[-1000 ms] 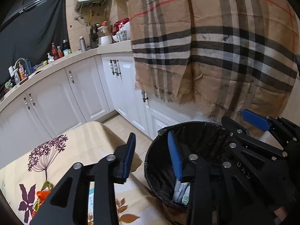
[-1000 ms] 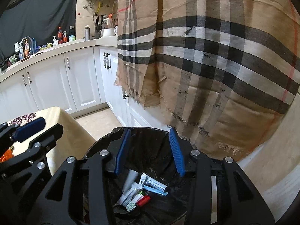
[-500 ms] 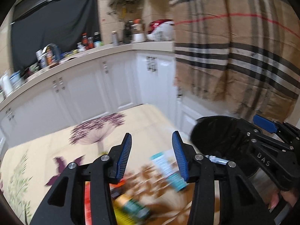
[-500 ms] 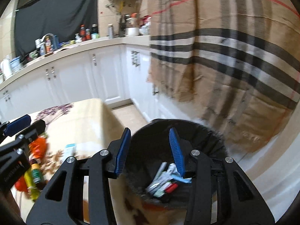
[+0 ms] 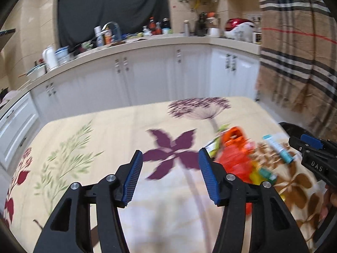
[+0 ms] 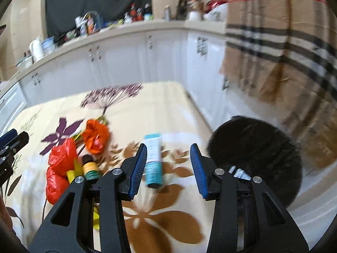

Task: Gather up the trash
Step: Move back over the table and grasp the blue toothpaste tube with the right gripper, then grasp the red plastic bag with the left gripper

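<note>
A black-lined trash bin stands right of the floral-clothed table, with wrappers inside. On the table lie crumpled orange-red bags, a small bottle and a white-teal tube. My right gripper is open and empty, hovering above the table edge with the tube just ahead of its left finger. My left gripper is open and empty above the table; the orange bags and the tube lie to its right. The right gripper also shows in the left wrist view.
White cabinets with a cluttered counter run behind the table. A plaid cloth hangs at the right, above the bin. The bin's rim peeks in at the right of the left wrist view.
Both grippers have swung left from over the bin to above the table. The trash pile and tube have come into view. Both stay open and empty.
</note>
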Demonstrator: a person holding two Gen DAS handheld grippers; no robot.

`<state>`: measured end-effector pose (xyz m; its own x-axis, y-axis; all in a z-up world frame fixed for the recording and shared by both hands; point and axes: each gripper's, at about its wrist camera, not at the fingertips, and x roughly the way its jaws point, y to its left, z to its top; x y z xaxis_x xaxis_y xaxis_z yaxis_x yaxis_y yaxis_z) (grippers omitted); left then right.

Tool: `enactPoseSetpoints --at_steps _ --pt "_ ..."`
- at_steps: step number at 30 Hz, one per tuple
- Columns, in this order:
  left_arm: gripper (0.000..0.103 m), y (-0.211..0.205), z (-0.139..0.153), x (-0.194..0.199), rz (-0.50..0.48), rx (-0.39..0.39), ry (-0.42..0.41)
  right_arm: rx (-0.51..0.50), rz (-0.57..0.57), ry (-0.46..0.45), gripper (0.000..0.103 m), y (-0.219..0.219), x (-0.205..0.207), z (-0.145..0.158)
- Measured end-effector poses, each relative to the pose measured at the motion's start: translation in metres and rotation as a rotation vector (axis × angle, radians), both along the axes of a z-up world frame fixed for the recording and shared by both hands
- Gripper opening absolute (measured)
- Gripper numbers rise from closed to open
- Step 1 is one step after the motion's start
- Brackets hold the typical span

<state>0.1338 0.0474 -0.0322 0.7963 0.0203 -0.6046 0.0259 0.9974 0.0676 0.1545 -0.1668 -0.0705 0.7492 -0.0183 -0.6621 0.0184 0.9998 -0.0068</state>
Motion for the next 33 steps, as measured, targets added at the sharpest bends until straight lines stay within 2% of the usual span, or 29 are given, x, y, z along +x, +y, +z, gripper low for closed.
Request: enactPoseSetpoints --at_steps 5,6,7,11,12,15,26,33 --pt "0.057 0.024 -0.01 -0.008 0.049 0.01 0.026 -0.025 0.026 0.068 0.04 0.018 0.014 -0.014" --pt "0.057 0.027 -0.011 -0.009 0.054 0.013 0.029 -0.028 0.024 0.078 0.038 0.019 0.015 -0.017" --pt "0.057 0.03 -0.013 -0.01 0.06 0.017 0.033 -0.031 0.024 0.09 0.031 0.019 0.017 -0.019" --pt "0.058 0.041 -0.019 -0.015 0.075 0.015 0.048 -0.028 0.016 0.127 0.028 0.017 0.021 -0.024" --pt "0.058 0.043 -0.02 -0.015 0.077 0.013 0.05 -0.024 0.02 0.133 0.019 0.017 0.022 -0.025" --pt "0.06 0.046 -0.021 -0.017 0.081 0.001 0.055 -0.021 0.034 0.147 0.015 0.018 0.023 -0.028" --pt "0.069 0.009 -0.016 -0.019 0.002 -0.043 0.054 0.001 0.011 0.06 0.013 0.003 -0.001 -0.012" --pt "0.069 -0.025 -0.014 -0.018 -0.056 -0.079 0.065 -0.003 -0.027 0.016 0.013 -0.023 -0.019 -0.001"
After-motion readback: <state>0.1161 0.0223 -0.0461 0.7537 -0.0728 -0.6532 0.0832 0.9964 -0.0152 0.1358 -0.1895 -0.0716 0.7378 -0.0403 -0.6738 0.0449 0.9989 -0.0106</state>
